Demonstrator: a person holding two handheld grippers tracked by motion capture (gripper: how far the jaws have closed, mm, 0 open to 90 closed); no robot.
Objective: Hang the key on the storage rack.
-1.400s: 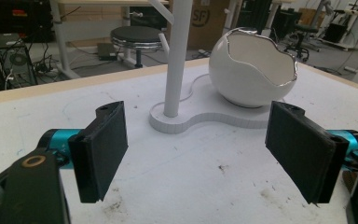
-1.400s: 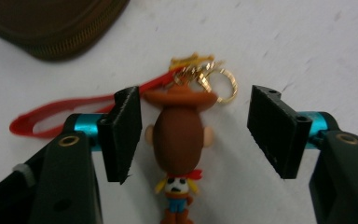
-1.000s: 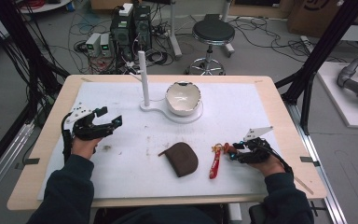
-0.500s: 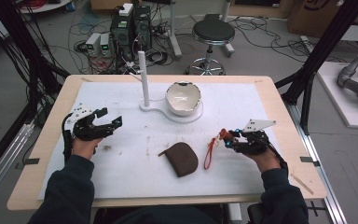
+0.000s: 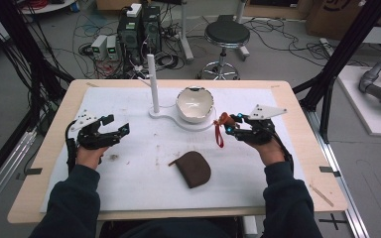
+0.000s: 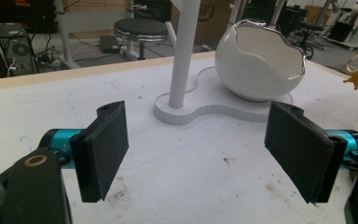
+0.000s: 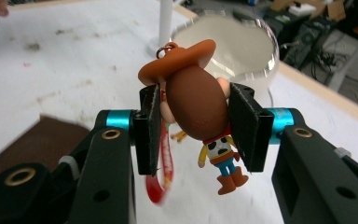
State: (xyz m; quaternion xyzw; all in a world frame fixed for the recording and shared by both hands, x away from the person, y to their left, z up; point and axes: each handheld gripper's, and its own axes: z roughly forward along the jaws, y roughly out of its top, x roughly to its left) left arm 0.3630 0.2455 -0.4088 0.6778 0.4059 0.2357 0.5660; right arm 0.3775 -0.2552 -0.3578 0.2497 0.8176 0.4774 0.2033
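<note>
Right gripper (image 5: 229, 128): its fingers (image 7: 150, 130) are clamped on the head of a cowboy figure keychain (image 7: 200, 105), one pad on each side. In the right gripper view the figure sits at centre frame, hat toward the top, legs and boots hanging toward the bottom, so its long axis runs up and down between the pads. A red strap (image 7: 163, 172) dangles below the left pad, blurred.

Key relation: the white egg-shaped bowl (image 5: 195, 104) lies just beyond the held figure. In the high view the figure (image 5: 223, 121) is at centre right, lifted off the table (image 5: 297, 148), near the bowl's right rim and apart from it. In the right gripper view the bowl's opening (image 7: 242, 46) sits directly behind the hat, toward the upper right.

Left gripper (image 5: 110, 133): fingers (image 6: 103, 149) stand wide apart, holding nothing, at left of the high view, well apart from the bowl.

Judgement: the right gripper is the nearer one; a short move up-left in the high view would put the figure over the bowl. A brown pouch (image 5: 193, 168) lies at lower centre, untouched.
</note>
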